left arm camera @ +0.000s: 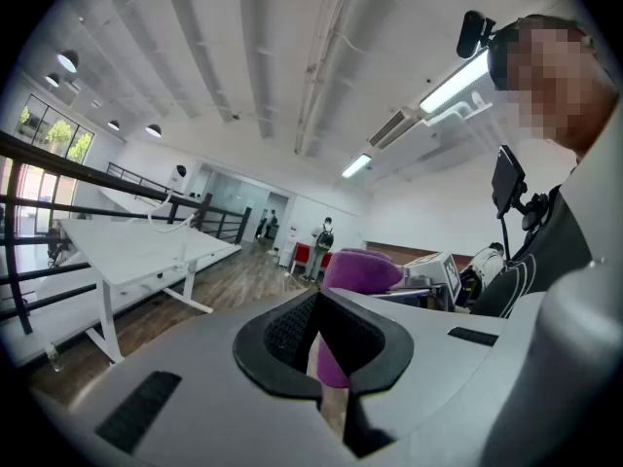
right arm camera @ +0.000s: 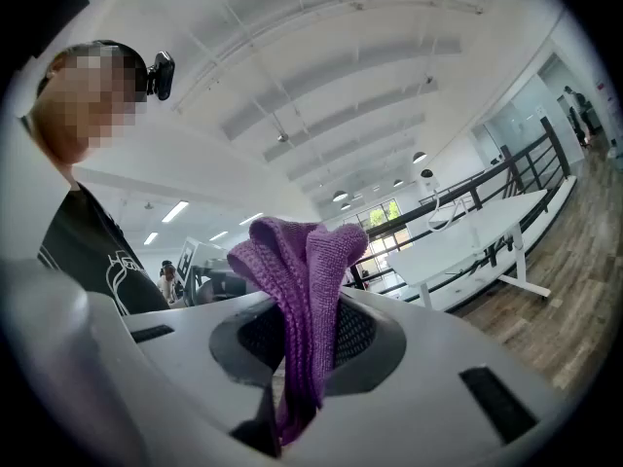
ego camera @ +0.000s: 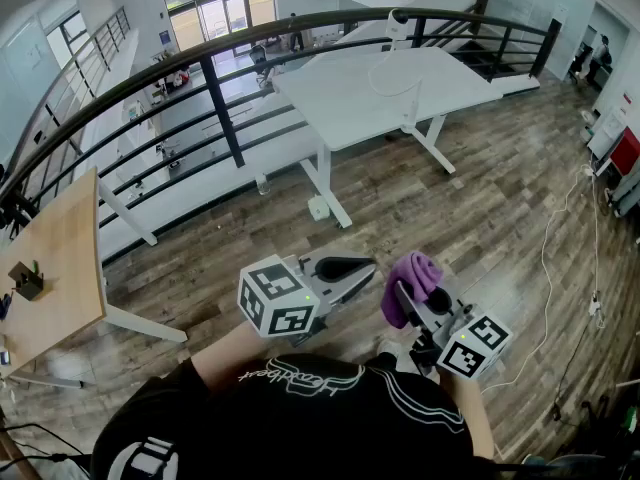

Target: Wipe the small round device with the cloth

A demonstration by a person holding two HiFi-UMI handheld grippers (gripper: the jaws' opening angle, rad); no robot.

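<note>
A purple knitted cloth [ego camera: 414,274] sticks up out of my right gripper [ego camera: 404,302], whose jaws are shut on it. In the right gripper view the cloth [right arm camera: 297,261] bunches above the right gripper [right arm camera: 292,363] and trails down between the pads. My left gripper [ego camera: 347,267] is held just left of it, shut with nothing in it. In the left gripper view the left gripper [left arm camera: 323,346] points at the cloth [left arm camera: 361,269], a short way beyond its tips. Both grippers are held close to the person's chest, above the wooden floor. No small round device shows in any view.
A white table [ego camera: 380,88] stands ahead by a curved black railing [ego camera: 230,118]. A wooden table [ego camera: 60,258] with small items is at the left. A white cable [ego camera: 545,268] runs over the floor at the right.
</note>
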